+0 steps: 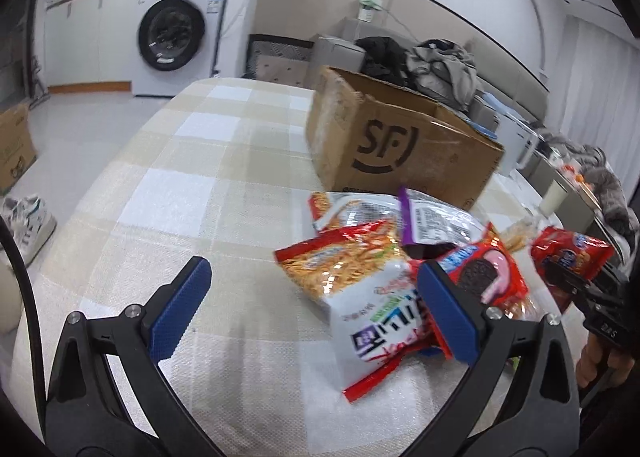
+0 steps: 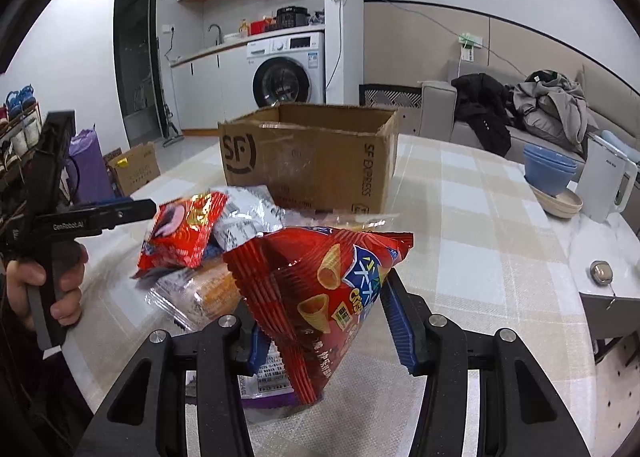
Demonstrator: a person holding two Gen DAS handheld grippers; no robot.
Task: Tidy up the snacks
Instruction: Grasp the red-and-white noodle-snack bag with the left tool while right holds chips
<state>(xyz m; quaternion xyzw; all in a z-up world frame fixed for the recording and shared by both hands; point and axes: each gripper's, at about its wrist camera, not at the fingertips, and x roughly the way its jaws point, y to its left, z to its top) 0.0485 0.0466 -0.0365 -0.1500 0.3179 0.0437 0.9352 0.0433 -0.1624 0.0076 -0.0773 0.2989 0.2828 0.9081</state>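
1. The right gripper (image 2: 326, 331) has its jaws drawn in on a red bag of cone crisps (image 2: 324, 293), blue pads pressing both sides of its lower half; the bag stands upright and is lifted off the surface (image 2: 472, 217)
2. The left gripper (image 1: 314, 311) has its jaws spread wide and grips nothing; its blue pads (image 1: 180, 307) hang above the checked cloth, the right-hand pad just in front of the snack pile
3. In the left wrist view the pile holds a white and red noodle-snack bag (image 1: 352, 277), a red cookie packet (image 1: 486, 277) showing a dark sandwich biscuit, and a silver bag with a purple edge (image 1: 432, 223); all overlap
4. The open cardboard box (image 2: 312, 161) printed SF stands just behind the pile, flaps up; I cannot tell what is inside
5. A person's hand (image 2: 48, 285) grips the left gripper's handle at the left edge of the right wrist view
6. Stacked blue bowls (image 2: 550, 171) and a white kettle (image 2: 606, 181) sit at the far right of the surface, well apart from the snacks
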